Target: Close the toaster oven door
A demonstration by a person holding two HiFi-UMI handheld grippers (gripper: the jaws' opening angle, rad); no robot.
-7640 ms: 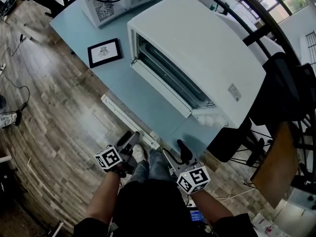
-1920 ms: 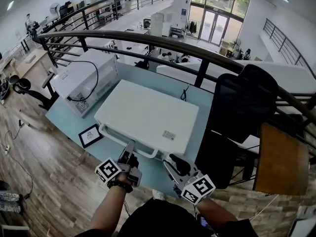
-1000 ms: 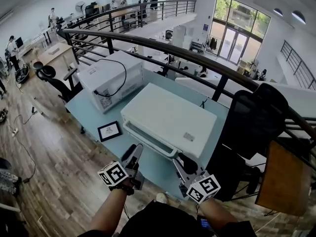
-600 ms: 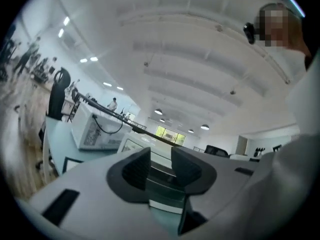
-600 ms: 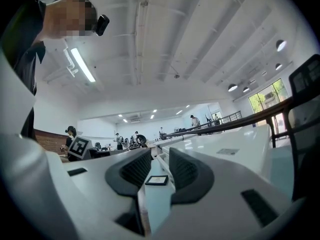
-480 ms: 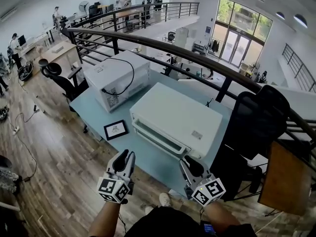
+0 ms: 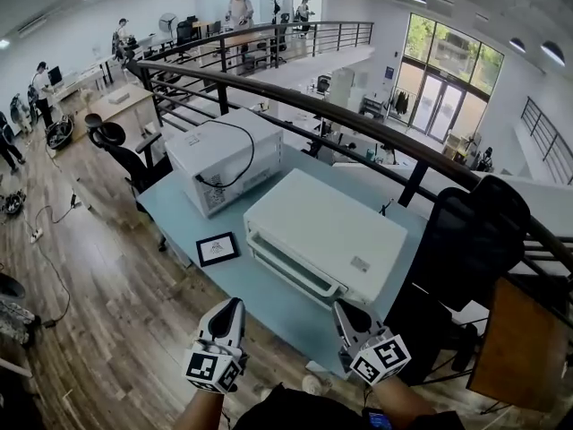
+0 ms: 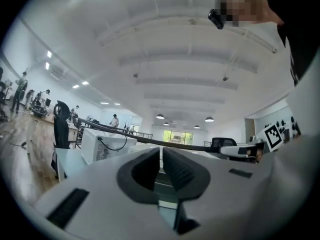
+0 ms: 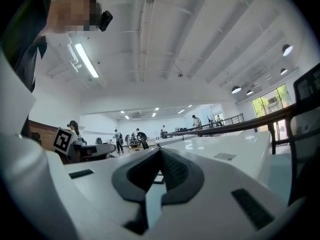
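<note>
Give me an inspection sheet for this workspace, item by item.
Surface: light blue table, carrying two appliances.
Job's things: white toaster oven; its door looks closed.
Clutter: second white appliance; framed card.
Grippers: left gripper and right gripper both shut, empty, clear of the oven.
Cables: black cable draped over the second appliance.
Surroundings: wooden floor, black railing, black chair, people at distant desks.
</note>
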